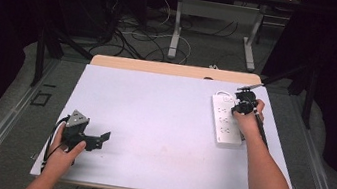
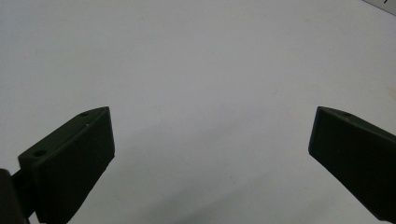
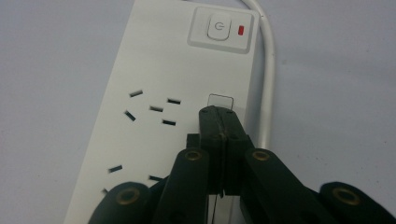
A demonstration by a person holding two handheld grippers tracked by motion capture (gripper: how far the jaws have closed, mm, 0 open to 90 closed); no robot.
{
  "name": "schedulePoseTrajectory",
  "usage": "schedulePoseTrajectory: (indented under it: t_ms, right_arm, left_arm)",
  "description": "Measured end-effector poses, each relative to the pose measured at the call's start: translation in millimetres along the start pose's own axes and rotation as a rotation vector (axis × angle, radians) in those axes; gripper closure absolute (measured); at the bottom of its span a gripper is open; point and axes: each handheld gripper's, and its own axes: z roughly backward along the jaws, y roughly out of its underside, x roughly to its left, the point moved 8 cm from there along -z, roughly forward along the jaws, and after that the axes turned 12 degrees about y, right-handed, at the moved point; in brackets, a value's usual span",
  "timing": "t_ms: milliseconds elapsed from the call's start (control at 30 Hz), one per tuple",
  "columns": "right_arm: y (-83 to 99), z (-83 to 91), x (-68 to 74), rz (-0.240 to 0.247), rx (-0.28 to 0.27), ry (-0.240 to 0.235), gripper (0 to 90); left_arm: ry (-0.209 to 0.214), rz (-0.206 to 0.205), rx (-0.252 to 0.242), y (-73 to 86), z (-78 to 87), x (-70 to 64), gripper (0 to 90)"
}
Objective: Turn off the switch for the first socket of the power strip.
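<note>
A: The right tongs [image 3: 219, 122] are pressed together, jaw against jaw with nothing pinched; their tips hang over the white plastic power strip [image 3: 154, 116], just below a small rectangular slot on its face; whether they touch it I cannot tell.

B: And the strip itself?

A: It lies flat on the far right part of the white-topped bench [image 1: 152, 122], long side running away from the person; in the right gripper view its power button [image 3: 218, 26] with a red indicator beside it sits at the far end, and a white cable [image 3: 267, 84] runs along its right edge.

B: The other tongs?

A: The left tongs [image 1: 105, 136] are spread wide; in the left gripper view both black jaws stand well apart over bare white surface; in the high view they rest low at the near left of the bench, held by the left hand [image 1: 62, 155], well apart from the strip.

B: Beyond the bench?

A: Dark floor with tangled cables [image 1: 130, 33] and the white legs of another table [image 1: 176, 30].
</note>
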Motion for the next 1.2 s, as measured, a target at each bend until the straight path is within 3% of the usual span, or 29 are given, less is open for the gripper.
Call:
schedulePoseTrajectory:
  t_ms: [733, 1200]
  right_arm:
    - [0.3, 0.6, -0.5, -0.011, -0.006, -0.019, 90.0]
    - [1.0, 3.6, -2.5, 0.003, -0.002, -0.003, 90.0]
  left_arm:
    - [0.0, 0.0, 0.002, 0.0, -0.4, 0.3, 0.2]
    - [-0.007, -0.001, -0.01, -0.4, -0.8, 0.5, 0.2]
